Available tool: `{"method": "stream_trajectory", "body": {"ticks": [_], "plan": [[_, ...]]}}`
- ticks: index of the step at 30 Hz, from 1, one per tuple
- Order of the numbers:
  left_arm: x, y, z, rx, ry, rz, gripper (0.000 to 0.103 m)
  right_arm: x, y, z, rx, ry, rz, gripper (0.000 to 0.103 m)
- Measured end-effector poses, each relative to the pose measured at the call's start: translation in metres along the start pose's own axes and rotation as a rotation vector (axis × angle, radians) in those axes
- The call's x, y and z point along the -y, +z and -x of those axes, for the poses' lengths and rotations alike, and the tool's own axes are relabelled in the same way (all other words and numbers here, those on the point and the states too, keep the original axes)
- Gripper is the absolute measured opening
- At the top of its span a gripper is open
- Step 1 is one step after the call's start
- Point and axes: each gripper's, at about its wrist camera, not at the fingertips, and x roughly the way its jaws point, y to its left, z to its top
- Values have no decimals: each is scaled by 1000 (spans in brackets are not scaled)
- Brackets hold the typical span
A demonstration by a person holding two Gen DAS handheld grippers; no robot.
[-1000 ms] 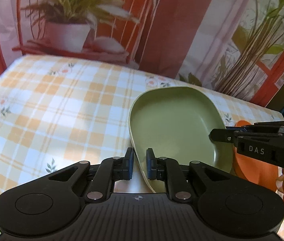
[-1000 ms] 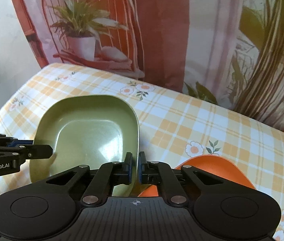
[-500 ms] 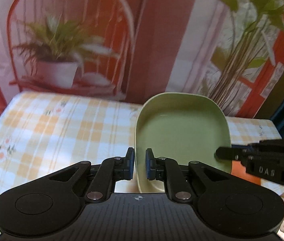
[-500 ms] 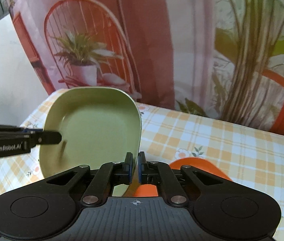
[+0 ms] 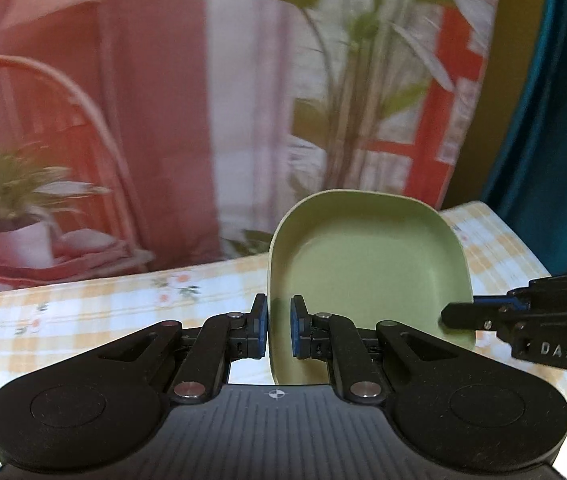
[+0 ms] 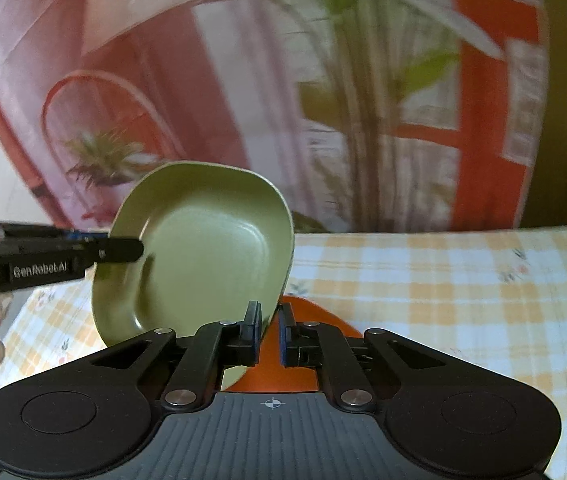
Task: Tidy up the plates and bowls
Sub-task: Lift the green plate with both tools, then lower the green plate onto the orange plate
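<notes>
Left tool (image 5: 279,332): I am pinching the near-left rim of the green plate (image 5: 367,276)
Right tool (image 6: 269,334): I am pinching its opposite rim
Plate: I am carrying it clear above the checked counter (image 6: 423,292), over an orange plate (image 6: 307,336)
Technique: I am judging both grips should rise evenly, avoiding twist
Orientation: hollow facing me, tilted, long axis running away from me
</notes>
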Motion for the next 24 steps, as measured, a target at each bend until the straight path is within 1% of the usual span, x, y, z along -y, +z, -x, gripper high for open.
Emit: {"method": "stream_trajectory", "body": {"ticks": [4, 6, 10, 20, 24], "plan": [[15, -4, -14, -28, -48, -44, 12, 22, -16, 9, -3, -16, -79, 8], [18, -9, -21, -50, -63, -39, 12, 27, -26, 8, -8, -18, -106, 8], [19, -15, -34, -81, -65, -42, 12, 31, -41, 5, -20, -10, -147, 9], [21, -19, -48, -110, -61, -45, 12, 26, -51, 0, -39, -26, -152, 11], [20, -24, -54, -113, -75, -20, 12, 29, -54, -4, -56, -39, -146, 11]]}}
